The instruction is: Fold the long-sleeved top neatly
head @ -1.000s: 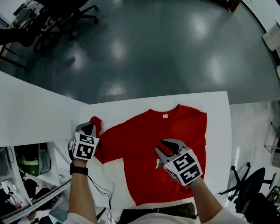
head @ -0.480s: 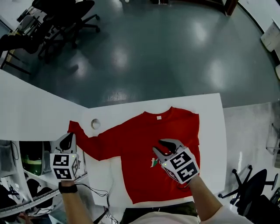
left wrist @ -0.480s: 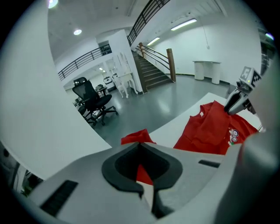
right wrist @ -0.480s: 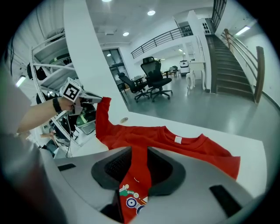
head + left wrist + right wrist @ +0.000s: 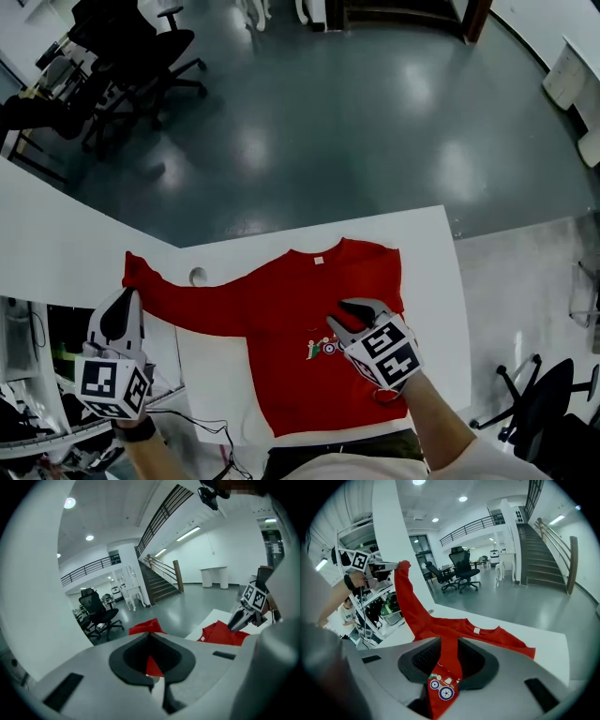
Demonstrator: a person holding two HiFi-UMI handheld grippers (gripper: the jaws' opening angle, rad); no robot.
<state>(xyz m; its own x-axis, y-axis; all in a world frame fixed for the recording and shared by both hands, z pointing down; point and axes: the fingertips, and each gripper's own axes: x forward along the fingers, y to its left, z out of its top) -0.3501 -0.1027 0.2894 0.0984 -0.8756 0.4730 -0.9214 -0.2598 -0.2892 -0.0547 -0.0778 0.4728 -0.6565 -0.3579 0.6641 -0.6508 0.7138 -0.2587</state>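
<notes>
On white rectangular table (image 5: 427, 272): red long-sleeved fabric top (image 5: 291, 319), body flat, chest up. Judged light, limp, non-slip; best taken at cuffs and hems. White neck label (image 5: 318, 260), small tractor print (image 5: 322, 348). Grey two-jaw left gripper (image 5: 128, 292) clenched on sleeve cuff (image 5: 136, 267), held aloft at table's left; right gripper (image 5: 345, 315) pinches chest fabric.
</notes>
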